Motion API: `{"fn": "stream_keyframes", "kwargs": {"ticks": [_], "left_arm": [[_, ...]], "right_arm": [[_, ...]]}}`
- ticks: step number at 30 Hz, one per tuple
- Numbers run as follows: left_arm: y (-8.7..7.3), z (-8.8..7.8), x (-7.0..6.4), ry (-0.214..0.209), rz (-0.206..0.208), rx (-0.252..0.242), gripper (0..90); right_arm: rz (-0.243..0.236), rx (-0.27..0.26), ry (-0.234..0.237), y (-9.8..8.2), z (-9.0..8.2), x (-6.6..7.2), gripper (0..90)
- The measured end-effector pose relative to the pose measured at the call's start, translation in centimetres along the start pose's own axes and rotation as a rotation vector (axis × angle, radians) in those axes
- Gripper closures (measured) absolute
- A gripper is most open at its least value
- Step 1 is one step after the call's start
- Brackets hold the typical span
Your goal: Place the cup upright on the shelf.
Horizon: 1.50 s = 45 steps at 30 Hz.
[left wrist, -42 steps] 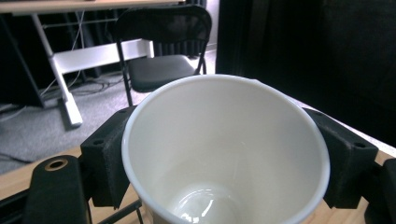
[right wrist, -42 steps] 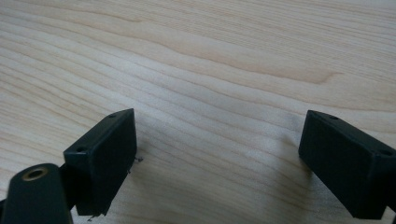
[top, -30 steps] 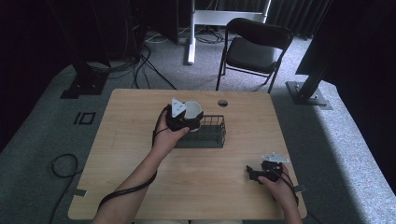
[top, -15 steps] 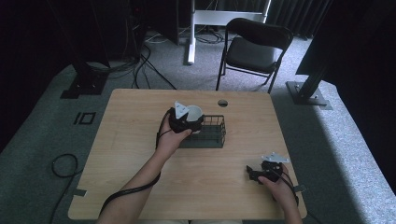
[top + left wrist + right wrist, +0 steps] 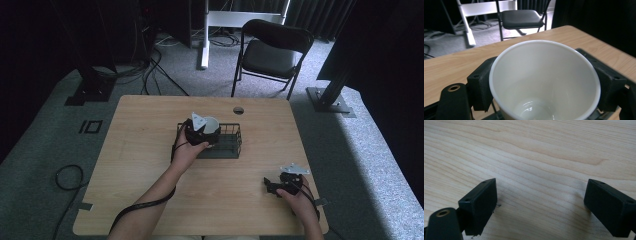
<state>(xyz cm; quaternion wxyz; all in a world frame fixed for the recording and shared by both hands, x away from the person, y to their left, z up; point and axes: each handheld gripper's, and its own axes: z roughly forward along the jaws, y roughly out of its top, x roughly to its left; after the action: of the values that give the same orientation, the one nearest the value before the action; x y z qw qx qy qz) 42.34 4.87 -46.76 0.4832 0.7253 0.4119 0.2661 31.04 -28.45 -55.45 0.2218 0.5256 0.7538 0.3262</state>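
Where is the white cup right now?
The white cup sits clamped between the left gripper's jaws, held over the left end of the black wire basket near the table's middle in the high view.

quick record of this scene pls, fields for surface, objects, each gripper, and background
surface: wooden table
objects: white cup, empty; black wire basket
left gripper: shut on the white cup, held at the basket's left end
right gripper: open, fingers apart over bare wood, near the table's front right
background: black folding chair; floor cables
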Motion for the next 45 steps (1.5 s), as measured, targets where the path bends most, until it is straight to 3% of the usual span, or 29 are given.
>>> {"fn": "stream_keyframes", "kwargs": {"ticks": [5, 7, 8, 9, 18, 25, 31, 38, 45], "left_arm": [[0.1, 0.1, -0.2, -0.002, 0.012, 0.004, 19.9], [0.2, 0.0, -0.3, -0.047, 0.008, 0.011, 13.1], [0.4, -0.1, -0.5, -0.049, 0.02, 0.019, 9.5], [0.5, -0.2, -0.6, -0.042, 0.033, 0.02, 9.1], [0.8, -0.9, 0.3, -0.013, 0.009, 0.023, 7.8], [1.0, -1.9, 0.5, -0.019, 0.034, 0.024, 7.8], [1.1, -2.6, 0.5, -0.03, 0.031, 0.024, 7.8], [1.2, -4.7, 0.8, -0.046, 0.026, -0.012, 7.8], [0.9, -6.4, 1.7, -0.045, 0.033, -0.012, 7.8]], "right_arm": [[0.0, 0.0, 0.0, 0.0, 0.0, 0.0, 11.0], [0.0, 0.0, 0.0, 0.0, 0.0, 0.0, 11.0], [0.0, 0.0, 0.0, 0.0, 0.0, 0.0, 11.1], [0.0, 0.0, 0.0, 0.0, 0.0, 0.0, 11.0], [0.0, 0.0, 0.0, 0.0, 0.0, 0.0, 11.0], [0.0, 0.0, 0.0, 0.0, 0.0, 0.0, 11.0], [0.0, 0.0, 0.0, 0.0, 0.0, 0.0, 11.0], [0.0, 0.0, 0.0, 0.0, 0.0, 0.0, 11.0], [0.0, 0.0, 0.0, 0.0, 0.0, 0.0, 11.0]]}}
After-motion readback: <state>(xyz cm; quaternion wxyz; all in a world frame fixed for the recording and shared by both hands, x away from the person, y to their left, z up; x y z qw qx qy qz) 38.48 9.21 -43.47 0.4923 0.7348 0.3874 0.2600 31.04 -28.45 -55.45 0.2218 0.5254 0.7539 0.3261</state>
